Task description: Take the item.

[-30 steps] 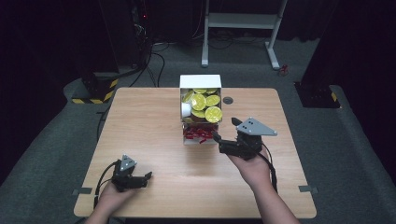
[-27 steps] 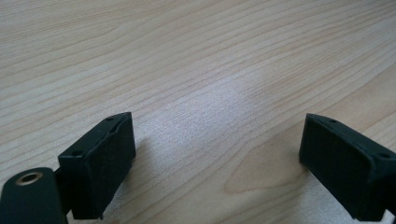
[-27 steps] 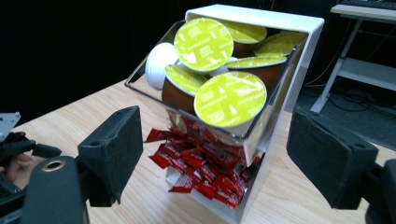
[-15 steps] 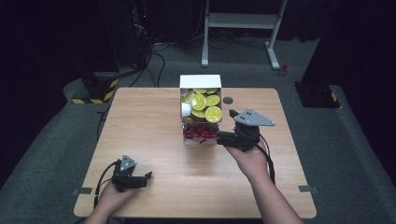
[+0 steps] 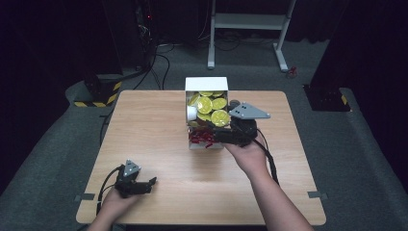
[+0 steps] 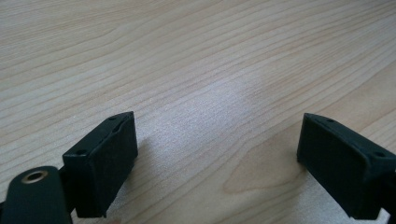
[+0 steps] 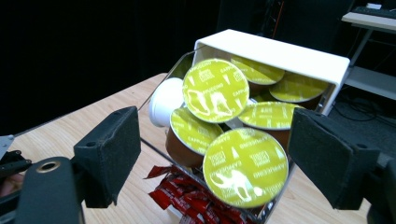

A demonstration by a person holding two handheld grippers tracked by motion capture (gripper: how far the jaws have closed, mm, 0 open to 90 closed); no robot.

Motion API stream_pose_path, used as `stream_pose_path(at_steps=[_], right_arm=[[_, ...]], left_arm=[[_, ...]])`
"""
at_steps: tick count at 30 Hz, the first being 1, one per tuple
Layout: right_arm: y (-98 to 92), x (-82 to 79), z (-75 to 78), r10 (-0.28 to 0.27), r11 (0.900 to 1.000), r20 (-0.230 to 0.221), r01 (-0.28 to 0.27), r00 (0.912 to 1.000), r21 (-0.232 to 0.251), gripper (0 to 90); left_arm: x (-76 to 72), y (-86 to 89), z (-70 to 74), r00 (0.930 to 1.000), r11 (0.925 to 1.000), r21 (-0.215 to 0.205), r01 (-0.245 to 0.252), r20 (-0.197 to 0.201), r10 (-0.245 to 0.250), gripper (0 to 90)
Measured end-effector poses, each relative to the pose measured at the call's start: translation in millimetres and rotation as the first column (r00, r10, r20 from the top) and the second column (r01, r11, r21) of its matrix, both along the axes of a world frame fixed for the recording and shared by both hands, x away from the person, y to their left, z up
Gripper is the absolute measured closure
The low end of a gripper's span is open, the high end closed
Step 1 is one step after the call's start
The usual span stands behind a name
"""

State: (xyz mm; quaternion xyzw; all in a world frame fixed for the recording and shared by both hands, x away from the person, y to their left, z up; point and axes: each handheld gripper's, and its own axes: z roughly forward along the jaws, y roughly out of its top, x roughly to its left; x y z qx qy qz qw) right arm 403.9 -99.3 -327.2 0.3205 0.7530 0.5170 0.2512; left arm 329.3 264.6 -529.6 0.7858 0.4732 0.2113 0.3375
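Wooden table (image 5: 154, 139), clear box (image 7: 322, 60), yellow-lidded brown capsules (image 7: 244, 167)

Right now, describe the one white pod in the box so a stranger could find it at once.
On the wooden table, find the clear box with the white lid at the far edge. Capsules fill its upper part, above red packets. The white pod lies on its side at the left edge of the pile; every neighbour shows a yellow-green foil top.

Red sachets (image 7: 187, 198) cut off below; capsule (image 7: 245, 166) print blurred
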Motion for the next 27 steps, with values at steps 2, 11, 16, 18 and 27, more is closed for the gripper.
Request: stream_pose_path(at_steps=[2,11,16,18,27], right_arm=[[2.9,1.5,1.3,0.005,1.0,0.016,-0.005,0.9999,0.004,17.4],[16.8,13.5,1.5,0.005,1.0,0.01,-0.005,0.9999,-0.019,17.4],[21.3,20.5,2.3,0.004,1.0,-0.005,-0.004,1.0,-0.017,16.2],[23.7,22.5,2.3,-0.001,1.0,-0.006,0.001,1.0,-0.02,14.9],[32.5,30.2,-1.6,-0.001,0.999,-0.034,-0.001,0.9994,-0.034,13.9]], left_arm=[[-1.5,0.4,0.0,1.0,1.0,-0.002,-0.001,-0.001,0.001,13.1],[-1.4,0.5,-0.1,1.0,1.0,-0.009,0.004,-0.002,-0.004,13.7],[-0.7,0.6,-0.1,1.0,0.9999,-0.009,0.005,-0.002,-0.005,13.8],[-0.7,0.6,-0.1,1.0,0.9999,-0.009,0.005,-0.002,-0.005,13.8],[0.4,0.8,0.0,0.9998,0.9998,-0.005,0.017,0.002,-0.017,13.8]])
